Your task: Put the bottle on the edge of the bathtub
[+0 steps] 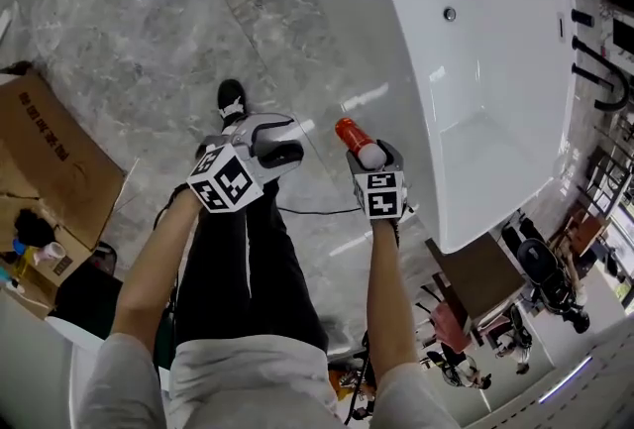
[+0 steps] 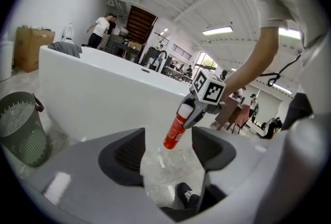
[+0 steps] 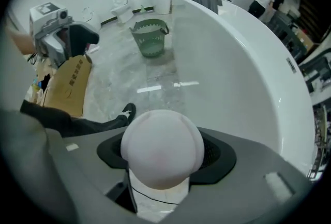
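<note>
A: Head view?
B: Right gripper (image 1: 373, 158) is clamped on the bottle (image 1: 354, 138). White cap end sits in the jaws, red body sticks out ahead. Bathtub (image 1: 495, 100) lies to that gripper's right, apart from the bottle. The bottle is over the floor (image 1: 149, 41), not on the rim. Left gripper (image 1: 280, 144) is just left of it.

A: Left gripper view?
B: Left gripper (image 2: 168, 153) has its jaws wide apart with nothing between them. Past the gap the bottle (image 2: 175, 131) hangs red end down from the right gripper (image 2: 190, 114), with the tub wall (image 2: 103, 88) behind. Basket (image 2: 20, 124) is off to the jaws' left, and a shoe (image 2: 185, 194) is under the gap.

A: Right gripper view?
B: Both pads (image 3: 214, 153) press the bottle (image 3: 161, 143), and its white cap fills the gap. Tub rim (image 3: 248, 73) runs along the jaws' right, with the basket (image 3: 150, 36) ahead. Left gripper (image 3: 72, 36) is up left, and a cardboard box (image 3: 67, 86) is below it.
</note>
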A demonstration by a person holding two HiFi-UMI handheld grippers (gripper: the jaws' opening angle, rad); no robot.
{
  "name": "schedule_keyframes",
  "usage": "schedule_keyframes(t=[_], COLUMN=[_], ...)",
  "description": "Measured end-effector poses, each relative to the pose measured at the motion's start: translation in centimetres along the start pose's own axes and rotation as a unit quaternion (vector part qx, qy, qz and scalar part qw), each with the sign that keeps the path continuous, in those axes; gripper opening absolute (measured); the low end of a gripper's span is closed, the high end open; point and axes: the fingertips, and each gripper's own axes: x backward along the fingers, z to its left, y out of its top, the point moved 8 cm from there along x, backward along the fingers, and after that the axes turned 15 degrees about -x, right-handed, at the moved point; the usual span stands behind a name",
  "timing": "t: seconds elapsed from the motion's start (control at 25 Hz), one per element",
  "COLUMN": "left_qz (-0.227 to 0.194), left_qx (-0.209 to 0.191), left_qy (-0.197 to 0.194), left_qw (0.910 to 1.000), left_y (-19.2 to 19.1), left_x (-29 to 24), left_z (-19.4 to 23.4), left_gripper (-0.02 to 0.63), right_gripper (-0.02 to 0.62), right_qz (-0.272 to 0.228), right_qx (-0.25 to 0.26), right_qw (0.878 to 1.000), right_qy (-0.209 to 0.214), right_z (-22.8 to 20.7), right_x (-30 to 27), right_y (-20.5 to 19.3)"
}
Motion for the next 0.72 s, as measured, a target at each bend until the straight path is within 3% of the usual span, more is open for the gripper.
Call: schedule_keyframes(t=[0.16, 0.36, 0.72], left_qz=[-0.01, -0.007, -0.018], left_qx=[0.035, 0.045, 0.092], left_qy=[0.022, 0.044, 0.102], left_qw=[0.9991, 0.998, 0.9904], left_y=[-0.4, -0.8, -1.8], left_x=[1.4, 2.8, 4.1], left_z=[2.3, 4.8, 7.1], left_gripper=[0.333, 0.333, 0.333], right_gripper=[0.29, 0.29, 0.29], right_qz=[-0.01, -0.021, 0.021], right_qx=[-0.059, -0.126, -0.049], right_qw=[0.998, 0.991, 0.998], right_qy=[-0.024, -0.029, -0.022], right_z=[-0.5, -0.1, 1.4], right_x=[-2.2, -4.4, -7.7], right_y=[1.9, 3.6, 4.9])
